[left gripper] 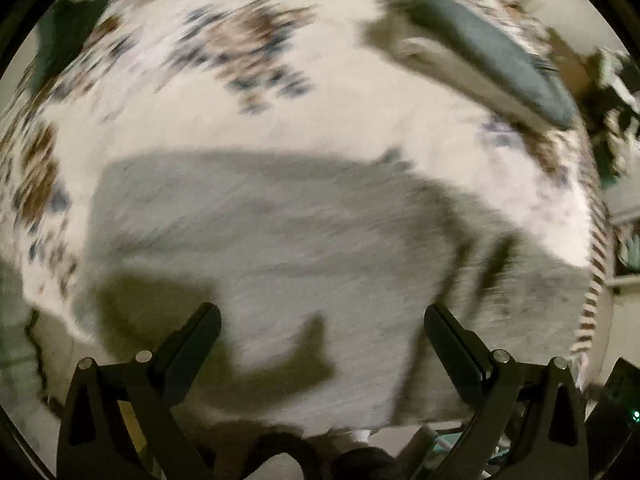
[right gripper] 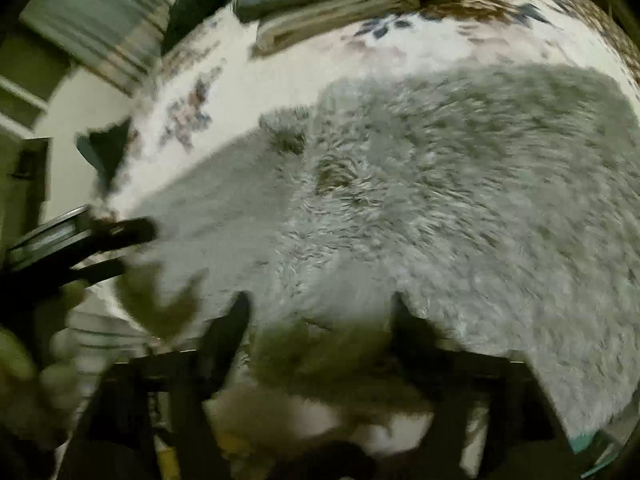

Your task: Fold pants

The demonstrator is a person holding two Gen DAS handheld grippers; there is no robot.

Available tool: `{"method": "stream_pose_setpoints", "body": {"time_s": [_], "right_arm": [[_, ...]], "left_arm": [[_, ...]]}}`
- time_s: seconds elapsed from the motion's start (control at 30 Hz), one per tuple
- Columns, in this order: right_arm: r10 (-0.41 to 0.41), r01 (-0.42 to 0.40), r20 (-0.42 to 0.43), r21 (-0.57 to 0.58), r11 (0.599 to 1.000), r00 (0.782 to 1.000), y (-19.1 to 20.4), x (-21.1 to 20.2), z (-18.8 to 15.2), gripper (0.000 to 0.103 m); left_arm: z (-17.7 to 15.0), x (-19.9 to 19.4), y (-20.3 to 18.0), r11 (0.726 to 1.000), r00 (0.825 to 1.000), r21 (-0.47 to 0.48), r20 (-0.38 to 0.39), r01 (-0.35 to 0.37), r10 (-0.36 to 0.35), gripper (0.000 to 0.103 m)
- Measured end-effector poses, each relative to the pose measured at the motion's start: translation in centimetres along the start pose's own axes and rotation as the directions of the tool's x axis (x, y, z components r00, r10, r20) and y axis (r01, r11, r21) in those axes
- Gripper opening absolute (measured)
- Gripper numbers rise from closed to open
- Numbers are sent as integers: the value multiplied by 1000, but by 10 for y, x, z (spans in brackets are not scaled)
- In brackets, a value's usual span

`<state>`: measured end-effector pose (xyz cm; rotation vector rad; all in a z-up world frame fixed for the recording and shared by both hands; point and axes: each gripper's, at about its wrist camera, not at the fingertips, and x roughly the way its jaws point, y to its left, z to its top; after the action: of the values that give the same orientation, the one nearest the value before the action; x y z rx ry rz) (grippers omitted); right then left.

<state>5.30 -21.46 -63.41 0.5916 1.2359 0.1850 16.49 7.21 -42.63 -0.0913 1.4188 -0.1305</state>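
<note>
Grey fleece pants (right gripper: 420,208) lie spread over a floral bedspread (left gripper: 248,112) as two hand-held grippers hang above them — both views smeared with motion blur. The left gripper (left gripper: 322,316) has its jaws spread wide with nothing between them, the garment flat below and its own shadow falling across the cloth. The right gripper (right gripper: 320,308) also appears to have its jaws apart, though blur and a rumple of fleece at the fingertips make it hard to be sure that no fabric is caught there.

At the far side of the bed sits a stack of folded linens (right gripper: 352,4), dark on top and pale beneath. From the left wrist view the pants look like one broad, fairly squared panel with a narrower part trailing to the right — possibly one fold already made, possibly none. Either way, the garment covers much of the bed, so most of the folding seems to remain.
</note>
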Motion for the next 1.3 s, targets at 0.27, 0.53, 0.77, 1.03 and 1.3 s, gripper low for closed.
{"method": "stream_pose_setpoints", "body": {"time_s": [0.27, 0.53, 0.77, 1.03, 1.3], "right_arm": [[-122, 104, 60, 247, 963, 991, -91, -98, 8, 92], [-191, 156, 35, 445, 882, 981, -188, -103, 23, 92], [-162, 149, -9, 439, 886, 987, -204, -76, 60, 92], [-235, 262, -117, 358, 896, 965, -192, -38, 81, 92], [-271, 278, -65, 244, 929, 960, -129, -76, 88, 92]], "left_arm": [[35, 60, -109, 988, 993, 118, -66, 104, -97, 103], [26, 85, -146, 962, 991, 241, -71, 129, -116, 19], [27, 72, -98, 984, 993, 139, -54, 108, -101, 11], [26, 74, -91, 984, 987, 77, -44, 159, -156, 17], [0, 14, -37, 987, 987, -52, 58, 152, -149, 83]]}}
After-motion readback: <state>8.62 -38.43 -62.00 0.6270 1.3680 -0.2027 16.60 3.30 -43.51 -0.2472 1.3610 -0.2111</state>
